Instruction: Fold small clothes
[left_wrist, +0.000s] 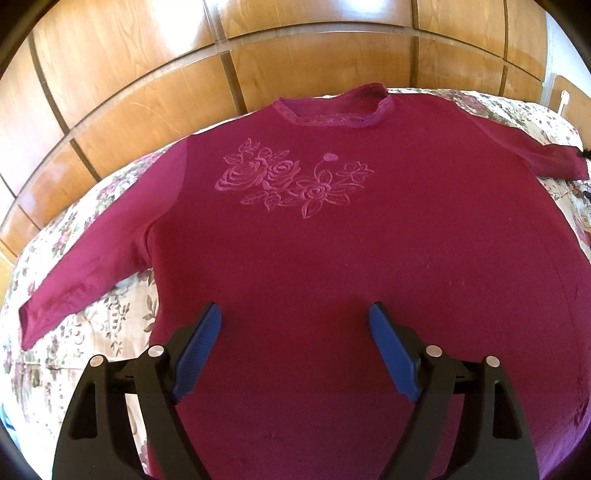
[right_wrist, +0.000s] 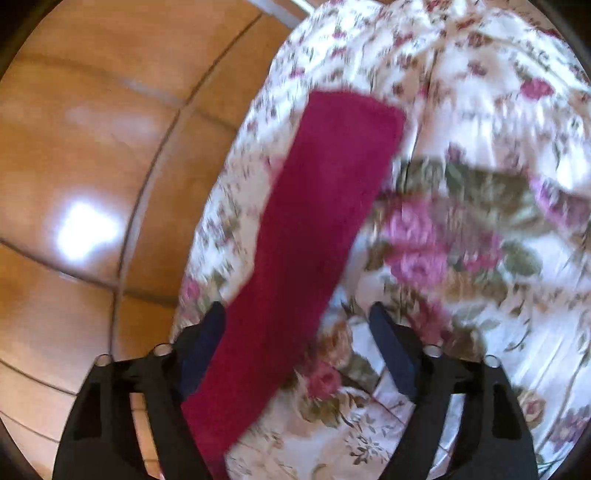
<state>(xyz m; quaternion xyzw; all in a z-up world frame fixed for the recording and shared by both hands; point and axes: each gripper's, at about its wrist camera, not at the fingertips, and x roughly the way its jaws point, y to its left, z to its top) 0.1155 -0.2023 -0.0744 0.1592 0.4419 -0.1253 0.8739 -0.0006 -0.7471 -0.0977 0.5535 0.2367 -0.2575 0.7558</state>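
A magenta long-sleeved top (left_wrist: 332, 240) with a pink embroidered rose pattern (left_wrist: 295, 181) lies flat, front up, on a floral bedspread (left_wrist: 92, 332), neckline far from me, both sleeves spread out. My left gripper (left_wrist: 295, 314) is open and empty, hovering over the lower middle of the top. In the blurred right wrist view, my right gripper (right_wrist: 297, 314) is open above one sleeve (right_wrist: 314, 240), which runs away between the blue pads towards its cuff (right_wrist: 354, 107). Nothing is held.
A wooden panelled wall (left_wrist: 184, 74) stands behind the bed; it also shows in the right wrist view (right_wrist: 92, 184) at left. The floral bedspread (right_wrist: 461, 221) spreads to the right of the sleeve. A white socket (left_wrist: 563, 98) sits at the far right.
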